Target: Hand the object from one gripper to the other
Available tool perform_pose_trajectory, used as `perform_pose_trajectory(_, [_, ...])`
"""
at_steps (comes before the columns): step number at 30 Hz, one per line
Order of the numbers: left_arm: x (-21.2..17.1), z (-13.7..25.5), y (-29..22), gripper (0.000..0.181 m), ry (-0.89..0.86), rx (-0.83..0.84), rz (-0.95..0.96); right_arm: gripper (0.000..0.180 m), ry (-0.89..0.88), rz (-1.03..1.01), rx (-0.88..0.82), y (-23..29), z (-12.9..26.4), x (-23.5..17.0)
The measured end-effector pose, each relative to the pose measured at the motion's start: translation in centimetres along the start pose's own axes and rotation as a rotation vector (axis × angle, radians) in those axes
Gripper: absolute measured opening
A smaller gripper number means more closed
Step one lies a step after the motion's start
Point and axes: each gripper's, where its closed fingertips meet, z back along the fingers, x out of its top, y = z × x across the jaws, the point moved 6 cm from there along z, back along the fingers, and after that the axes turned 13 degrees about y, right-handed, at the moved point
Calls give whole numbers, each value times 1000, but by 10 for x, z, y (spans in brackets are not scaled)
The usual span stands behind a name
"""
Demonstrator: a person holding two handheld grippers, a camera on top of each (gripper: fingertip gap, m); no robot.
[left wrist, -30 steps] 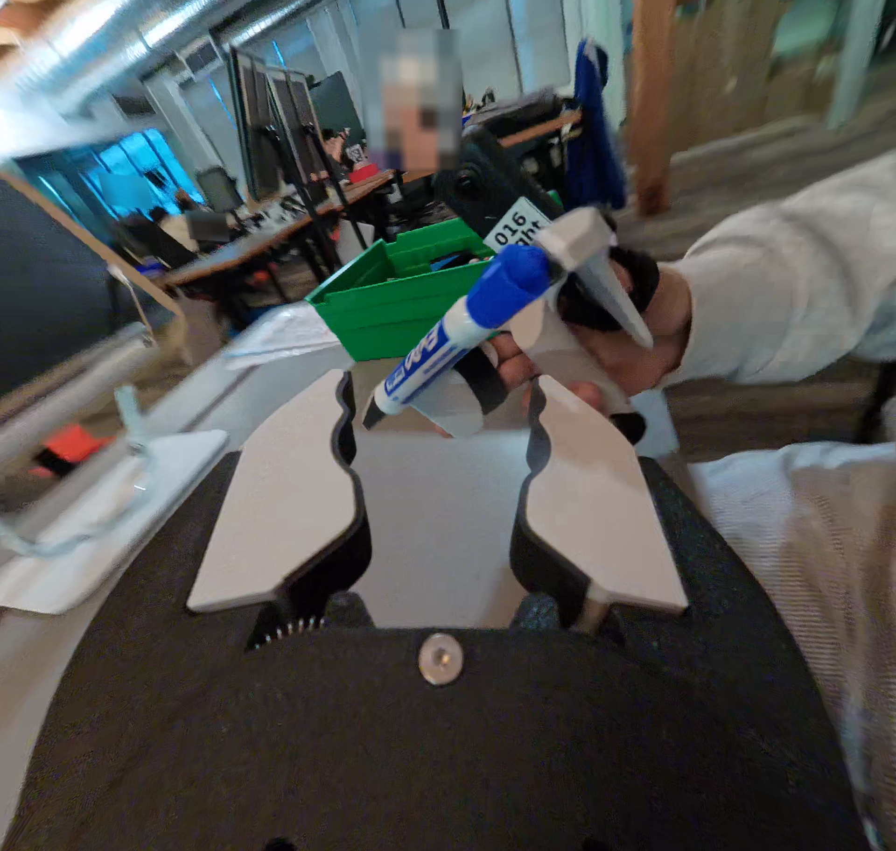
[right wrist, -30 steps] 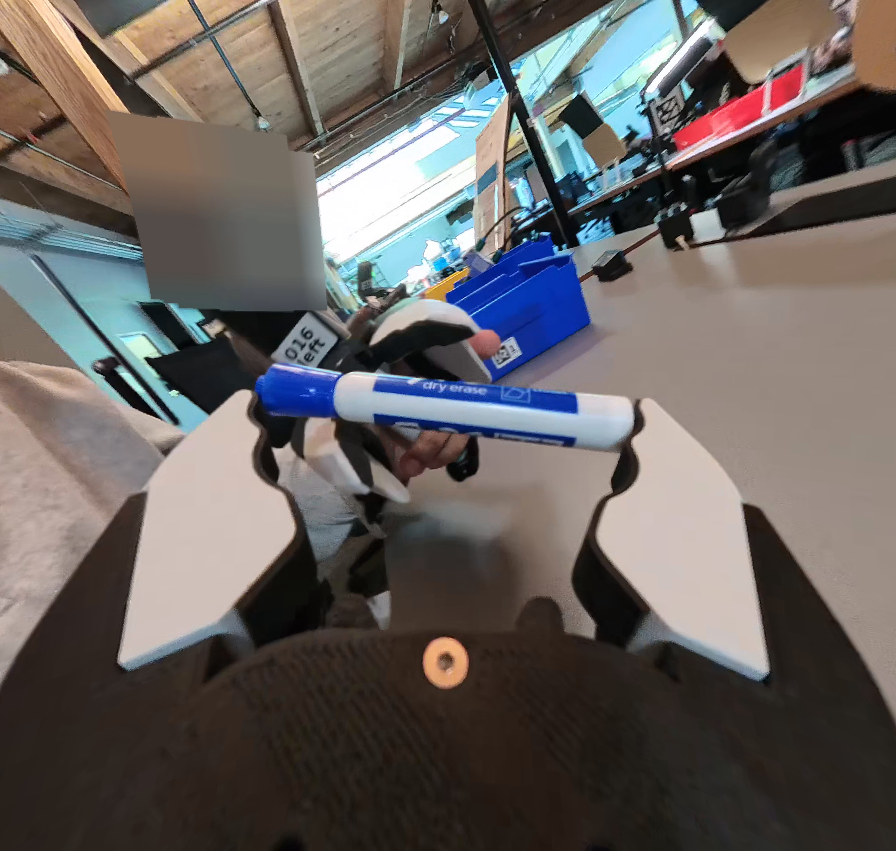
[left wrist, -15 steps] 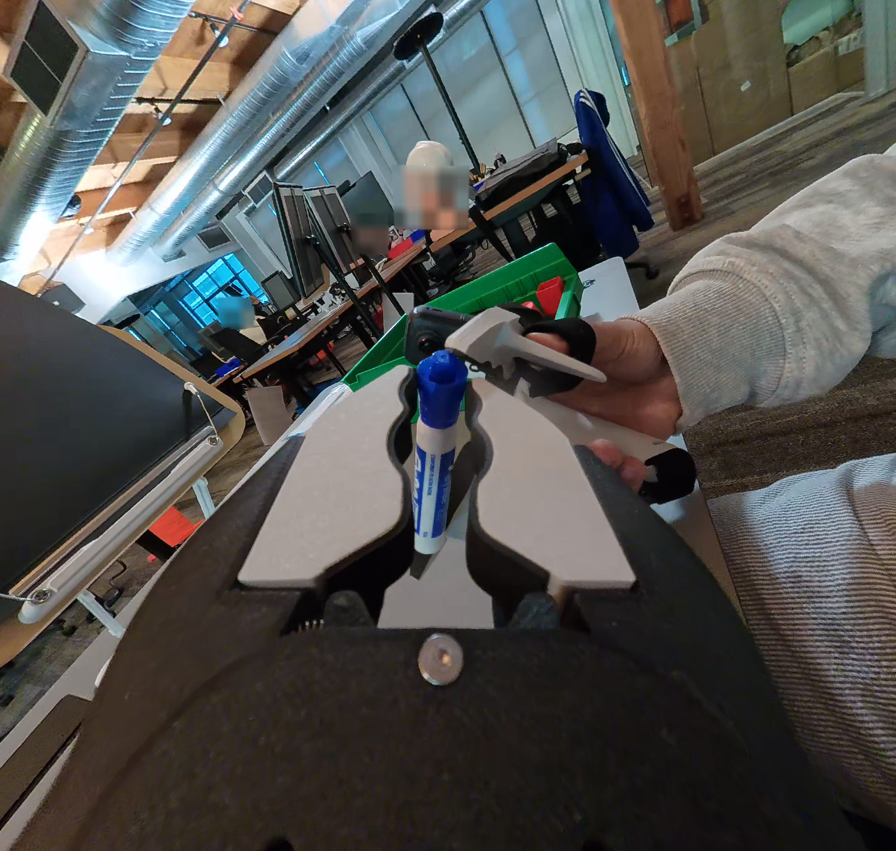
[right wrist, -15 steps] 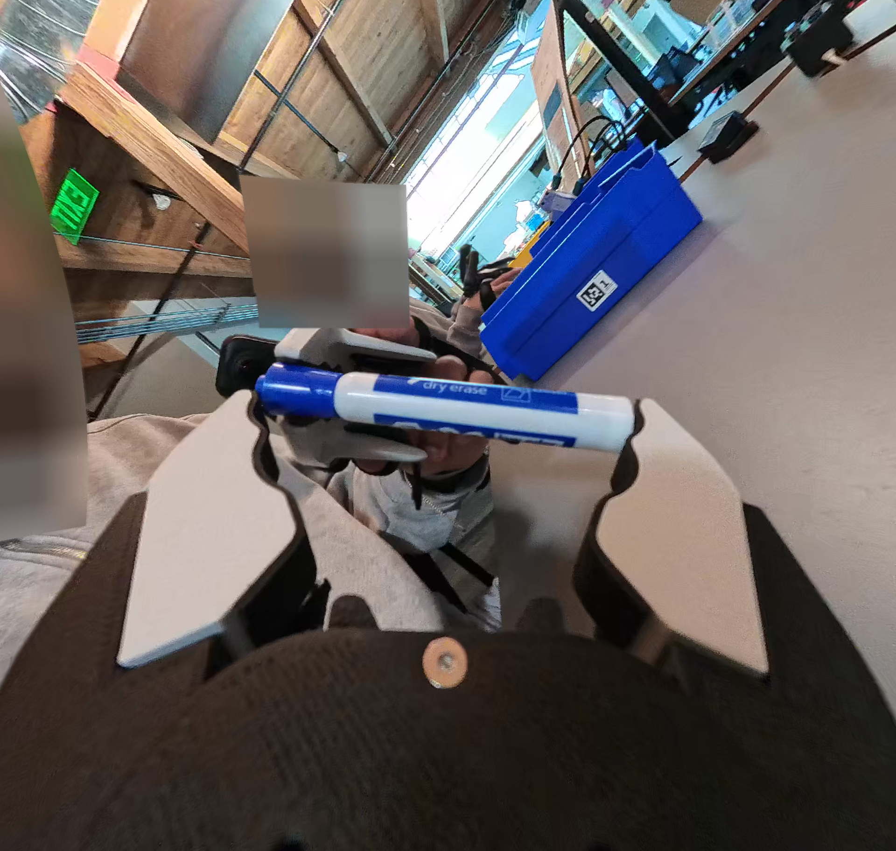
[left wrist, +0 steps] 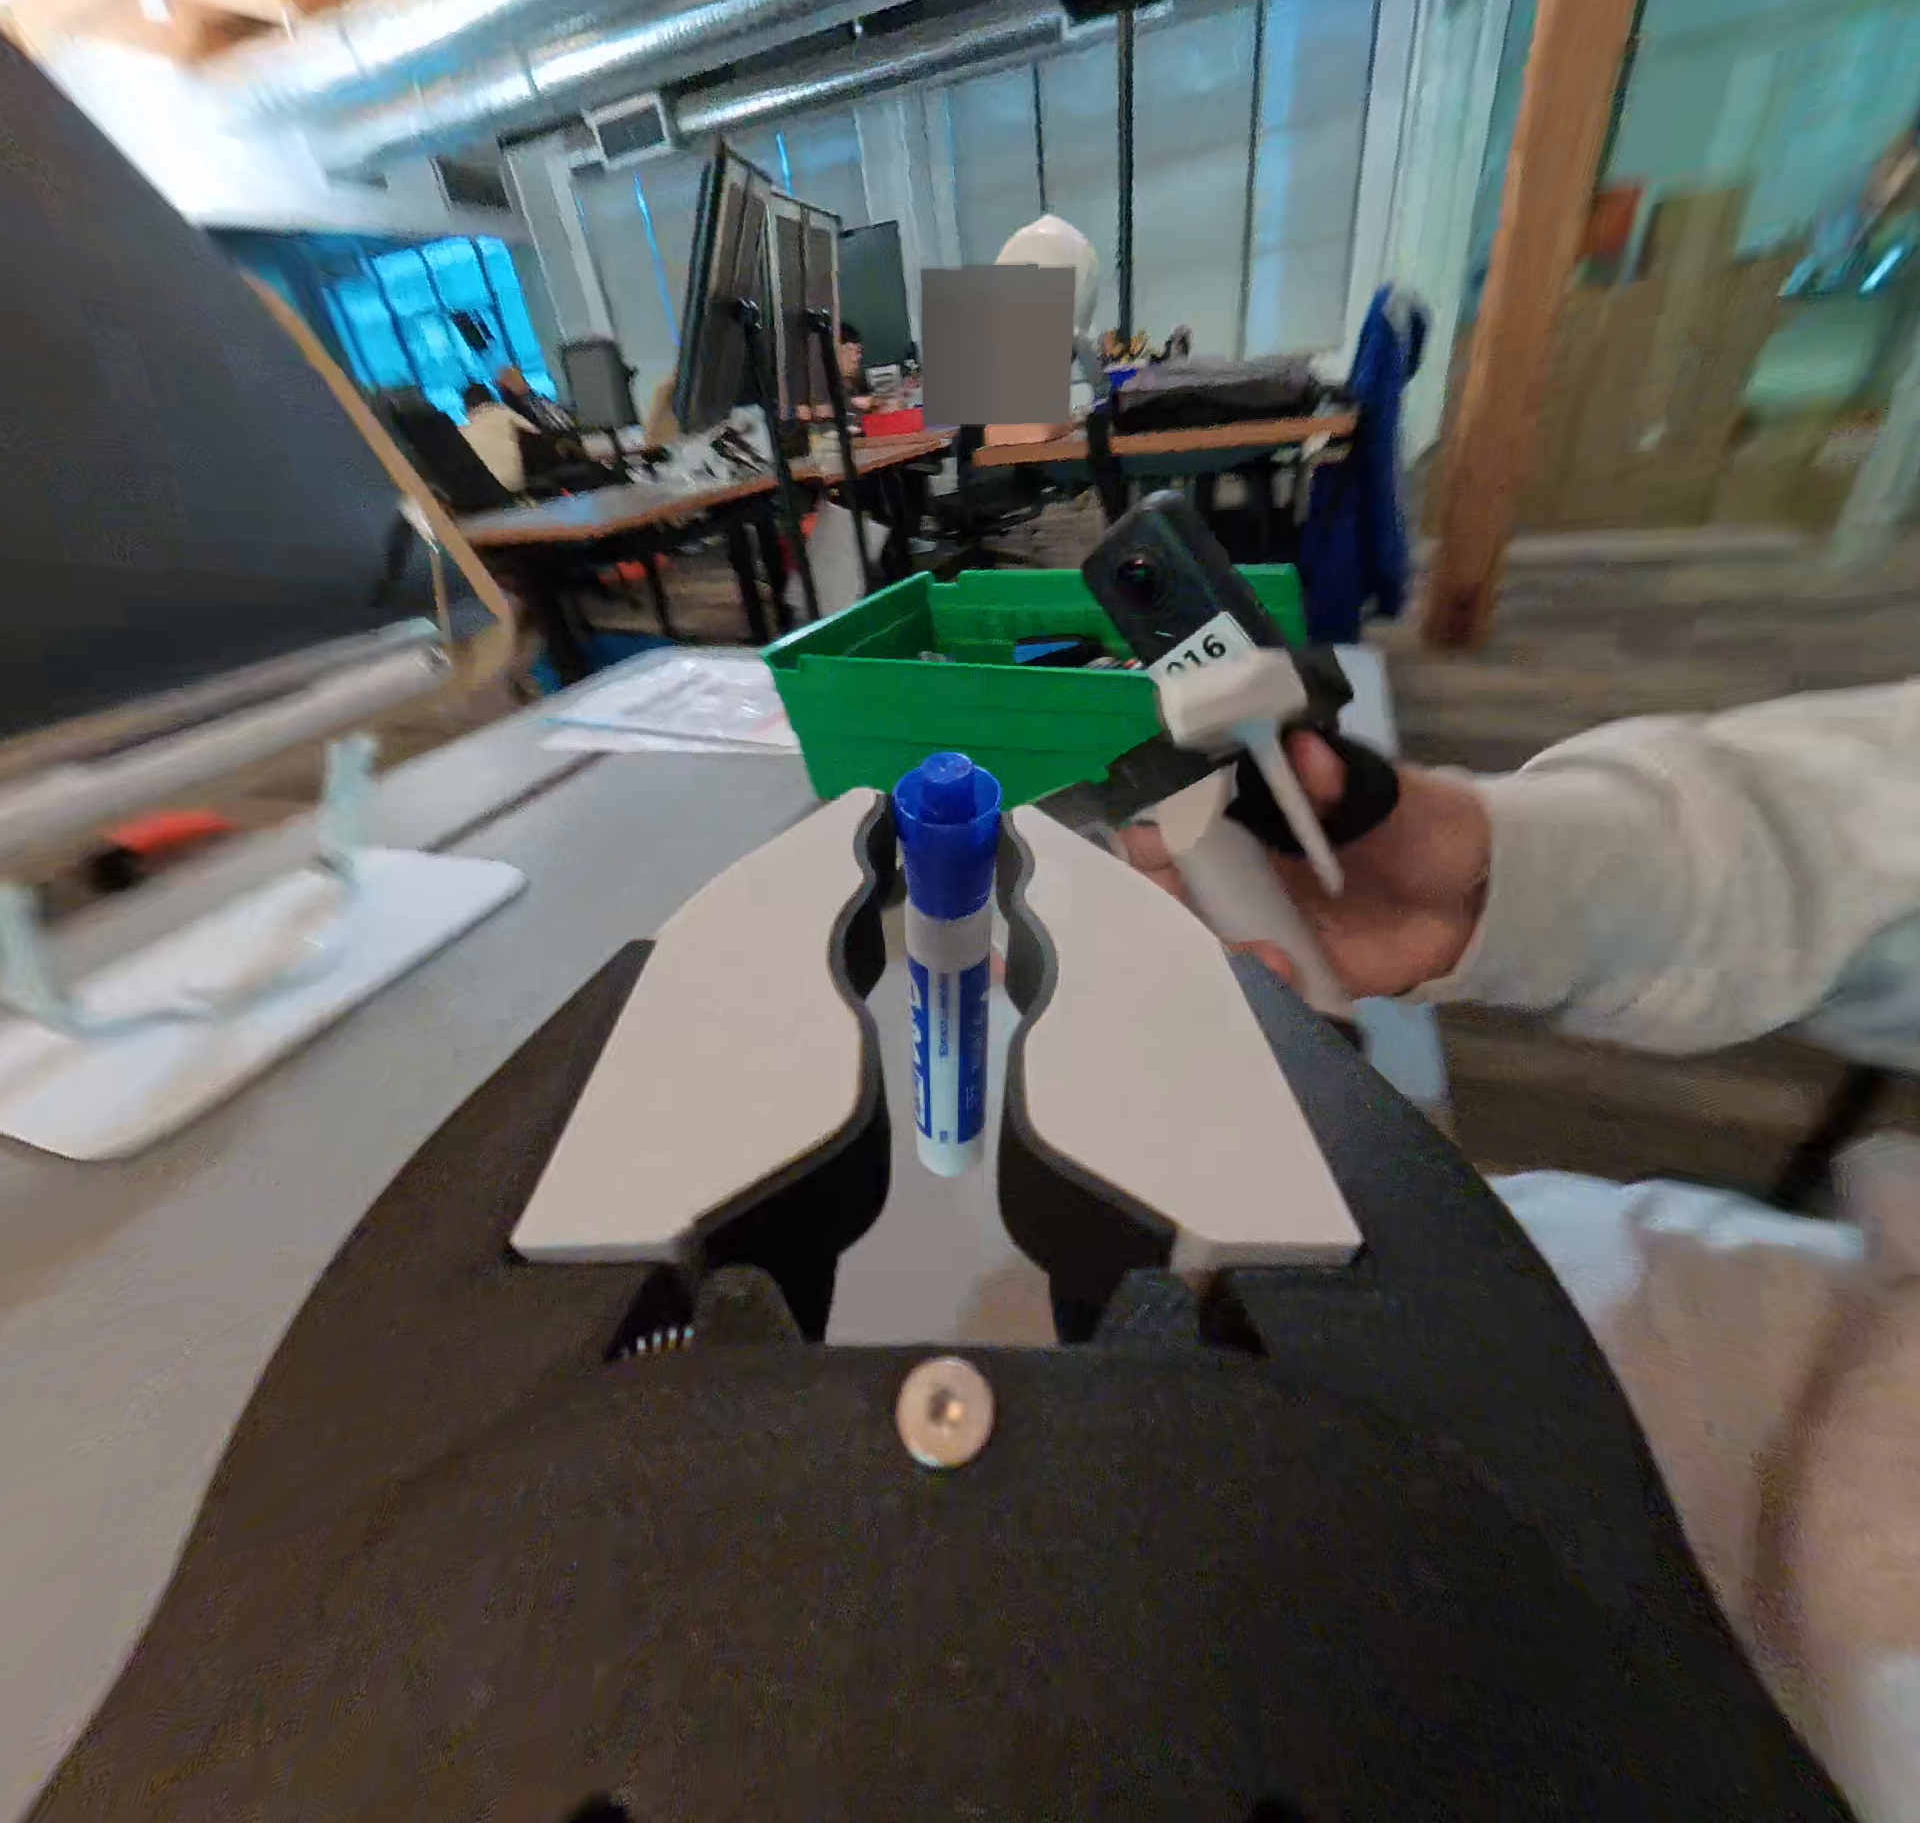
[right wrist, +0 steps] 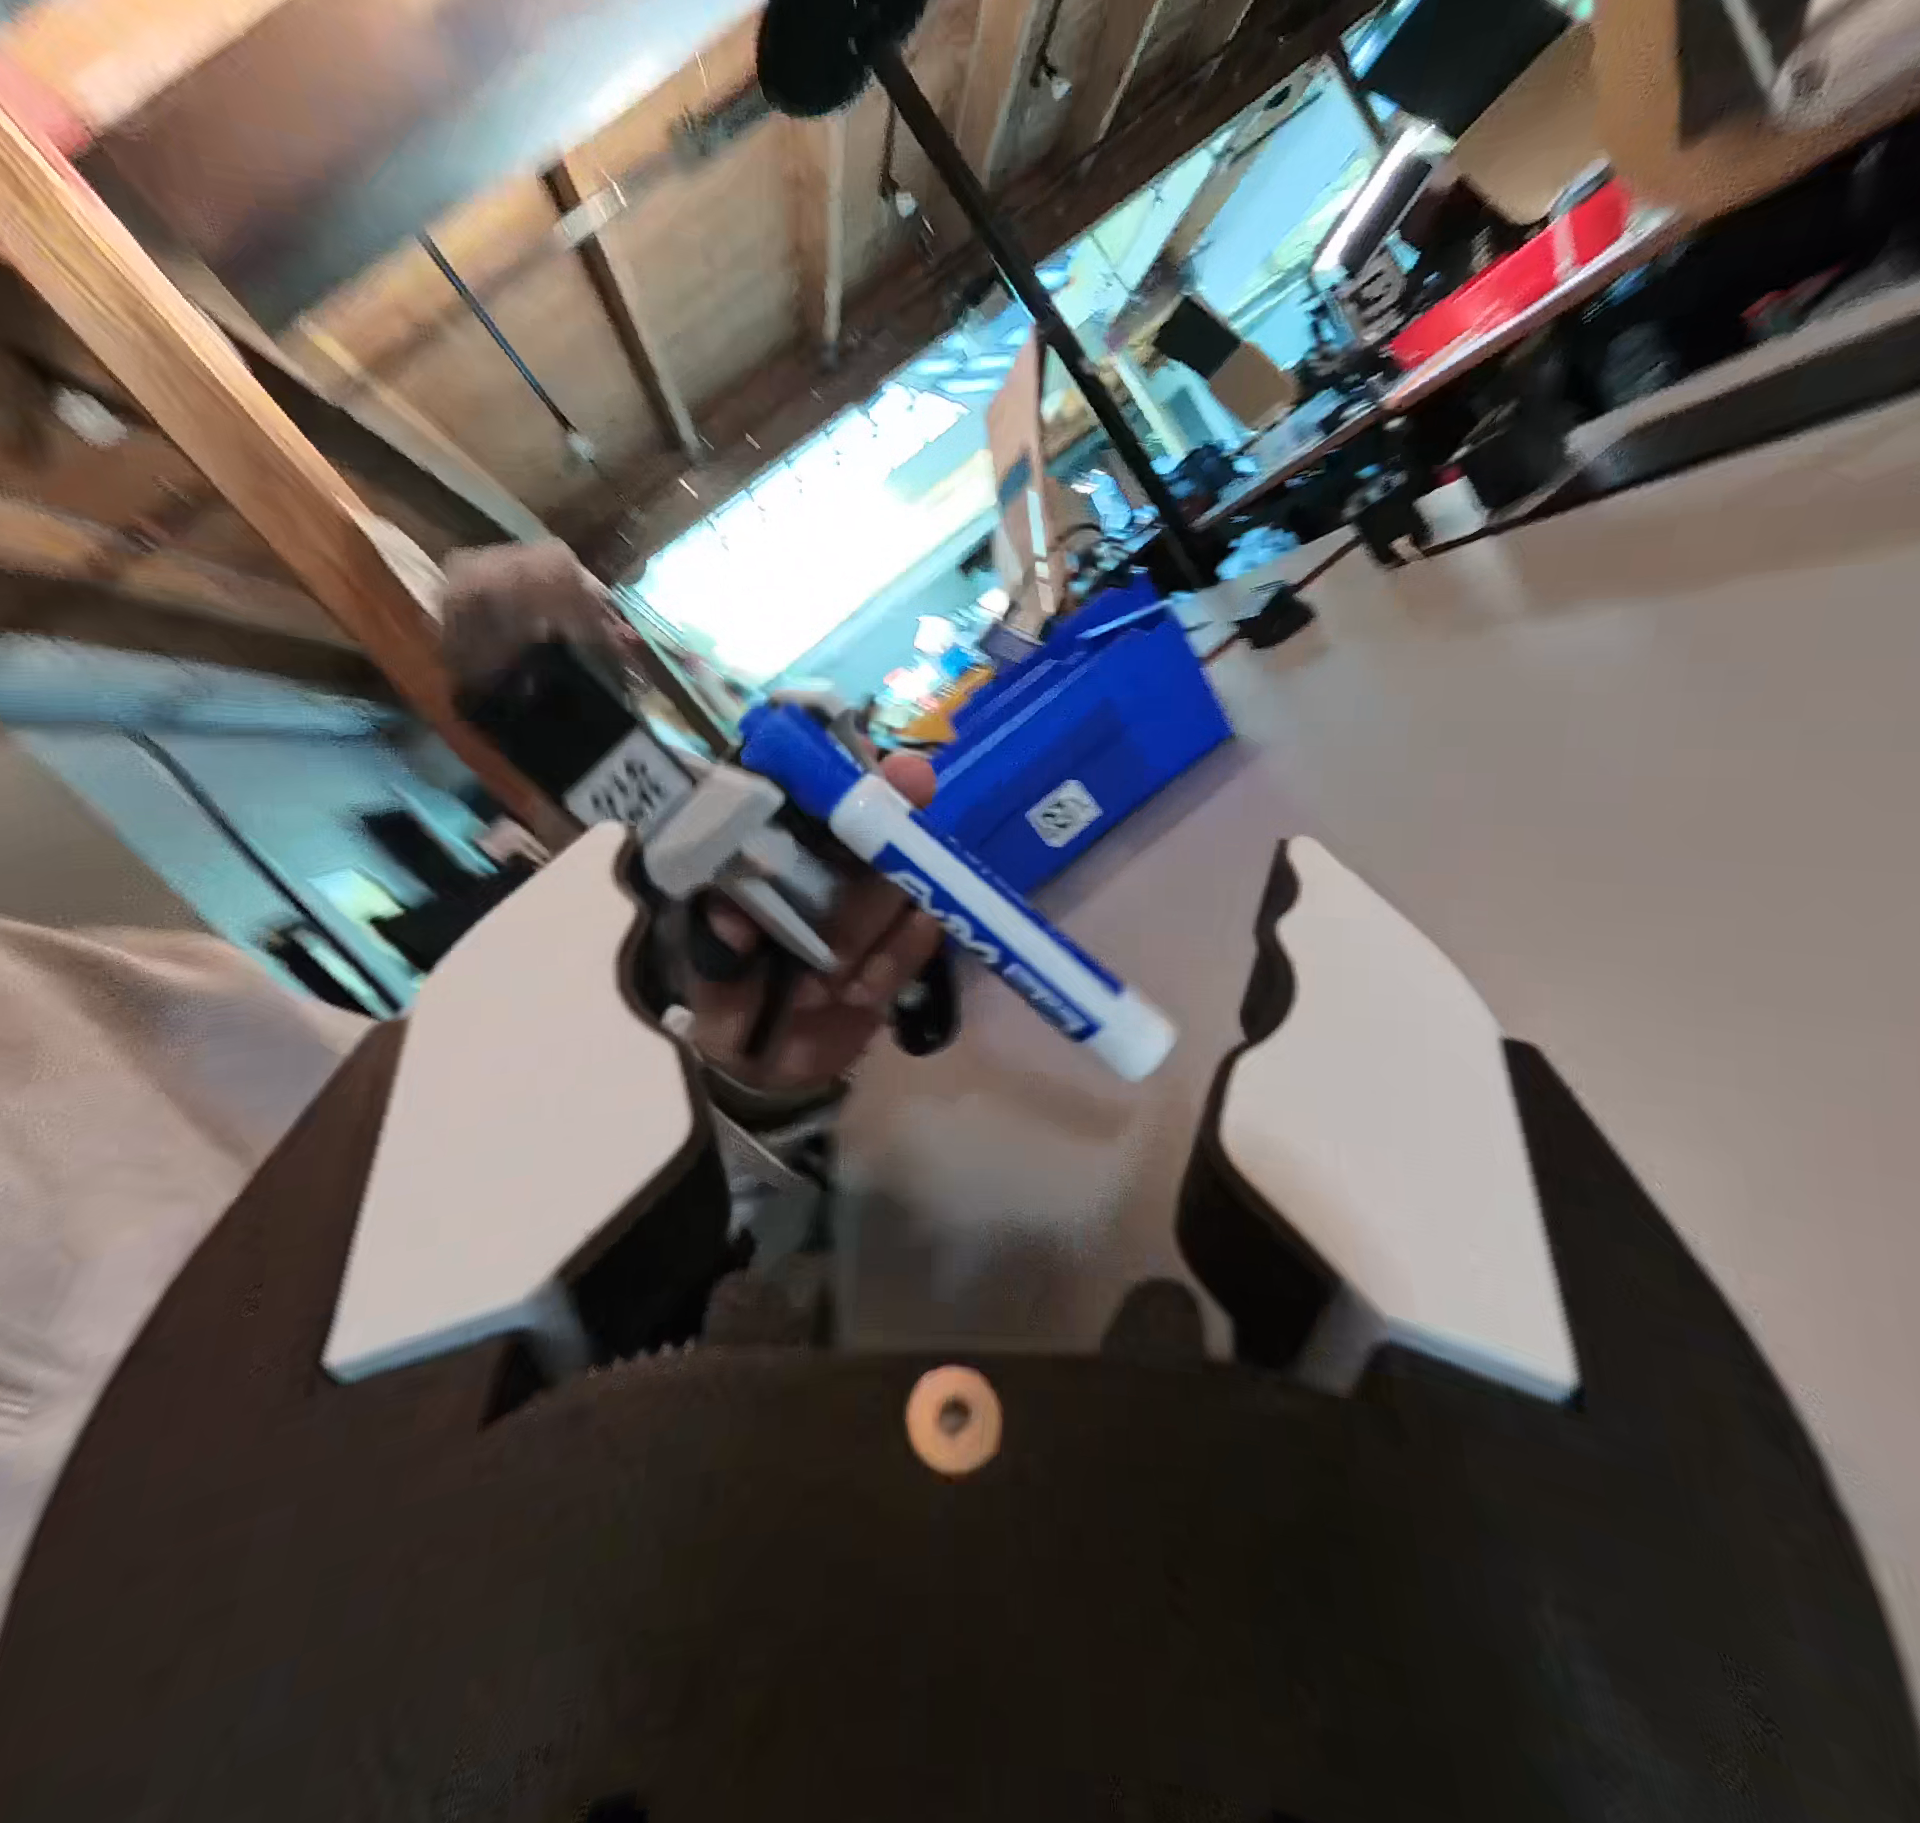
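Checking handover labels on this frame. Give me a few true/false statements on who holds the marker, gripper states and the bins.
1. The left gripper is shut on the marker. True.
2. The right gripper grips the marker. False: its fingers stand wide apart and empty, and the marker sits out ahead of them in the other gripper.
3. The marker's blue cap points away from the left wrist camera. True.
4. In the left wrist view, the bin behind the marker is red. False: it is a green bin.
5. The right wrist view shows a blue bin on the table. True.
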Motion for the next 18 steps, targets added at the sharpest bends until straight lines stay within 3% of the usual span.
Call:
perform_pose_trajectory(1, [-1, 1, 6, 19, -8, -54, 92, 104, 36, 89, -50, 2, 0, 0])
perform_pose_trajectory(6, [-11, 3, 23, 18, -13, -263, 380, 67, 251, 363, -133, 14, -14, -19])
perform_pose_trajectory(12, [-18, -3, 15, 18, 68, -349, 358, 41, 430, 397, -109, 16, -24, -38])
perform_pose_trajectory(18, [-20, -8, 4, 18, 108, -410, 330, 28, 437, 374, -86, 19, -25, -39])
